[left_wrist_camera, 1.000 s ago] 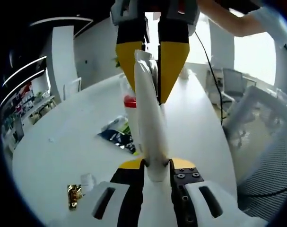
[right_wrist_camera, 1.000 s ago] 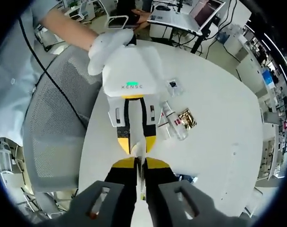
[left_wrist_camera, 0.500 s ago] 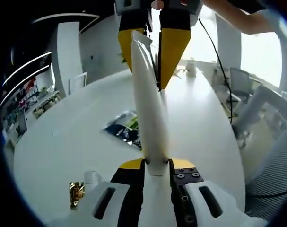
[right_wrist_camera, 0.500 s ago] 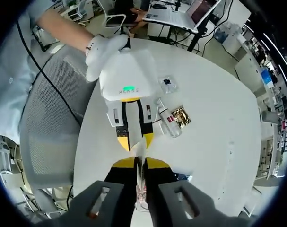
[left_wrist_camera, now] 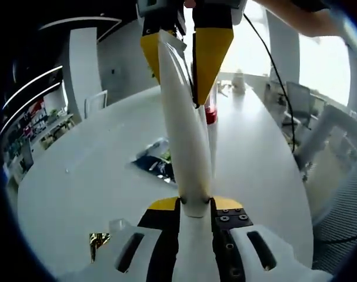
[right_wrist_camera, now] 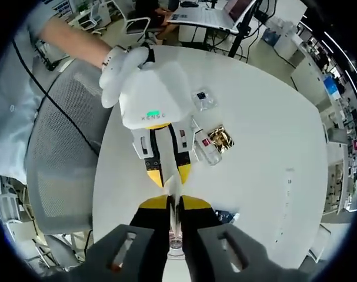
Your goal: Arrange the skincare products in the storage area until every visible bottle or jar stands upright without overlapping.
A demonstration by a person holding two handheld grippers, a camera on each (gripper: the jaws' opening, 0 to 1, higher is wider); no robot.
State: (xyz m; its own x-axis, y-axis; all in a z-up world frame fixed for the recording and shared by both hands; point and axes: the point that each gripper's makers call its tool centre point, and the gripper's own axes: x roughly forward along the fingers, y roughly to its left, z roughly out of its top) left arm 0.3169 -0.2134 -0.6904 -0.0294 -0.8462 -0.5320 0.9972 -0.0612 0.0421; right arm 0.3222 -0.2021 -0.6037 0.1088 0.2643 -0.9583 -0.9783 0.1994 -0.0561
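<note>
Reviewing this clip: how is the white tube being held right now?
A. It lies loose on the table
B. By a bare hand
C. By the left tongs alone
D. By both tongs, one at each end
D: in the left gripper view the white tube runs from the left tongs at its base up to the right tongs gripping its far end, raised above the white table.

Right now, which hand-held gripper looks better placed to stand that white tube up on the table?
Probably left: the left hand-held gripper clamps the white tube at its cap end, while the right hand-held gripper pinches only the flat crimped tip.
</note>
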